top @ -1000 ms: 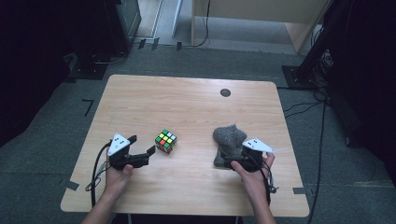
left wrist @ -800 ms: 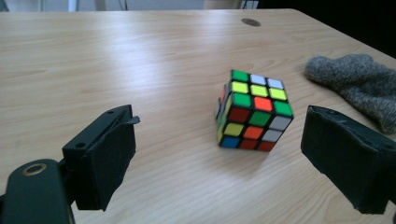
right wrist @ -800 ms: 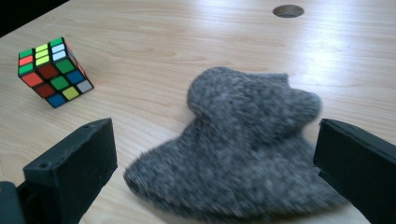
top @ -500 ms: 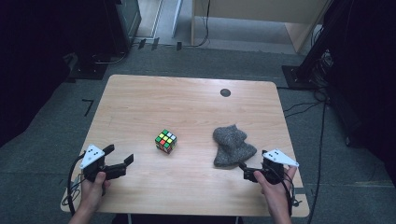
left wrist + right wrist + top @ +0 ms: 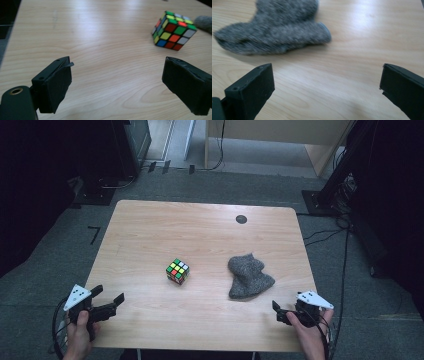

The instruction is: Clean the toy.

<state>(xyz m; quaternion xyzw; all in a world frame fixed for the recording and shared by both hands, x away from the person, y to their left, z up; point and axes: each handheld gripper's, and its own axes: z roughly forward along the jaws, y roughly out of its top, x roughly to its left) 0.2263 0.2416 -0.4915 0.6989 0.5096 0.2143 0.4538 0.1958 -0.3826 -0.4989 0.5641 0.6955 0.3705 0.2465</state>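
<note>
The cube [image 5: 177,271] sits near the middle of the tabletop [image 5: 200,225], a bit to the left. The grey sock [image 5: 248,276] lies to its right, well apart from it, flat and a little bunched up. Nothing holds either one.

The left gripper [image 5: 111,305] is at the near left corner of the tabletop. Its fingers [image 5: 53,85] are wide apart with only bare wood between them. It points toward the cube, which shows far off at the top right of the left gripper view [image 5: 173,30]. I think it is held low and open like this so it can slide in and take the cube.

The right gripper [image 5: 280,312] is at the near right edge, just past the sock. Its fingers [image 5: 250,92] are wide apart too, and they hold nothing. In the right gripper view the sock [image 5: 277,27] lies close ahead and to the left, a bit blurry.

Both hands rest back at the near edge, so the two things are free and easy to reach. The sock is soft and will squash when pinched. The cube is hard and could slip or turn.
</note>
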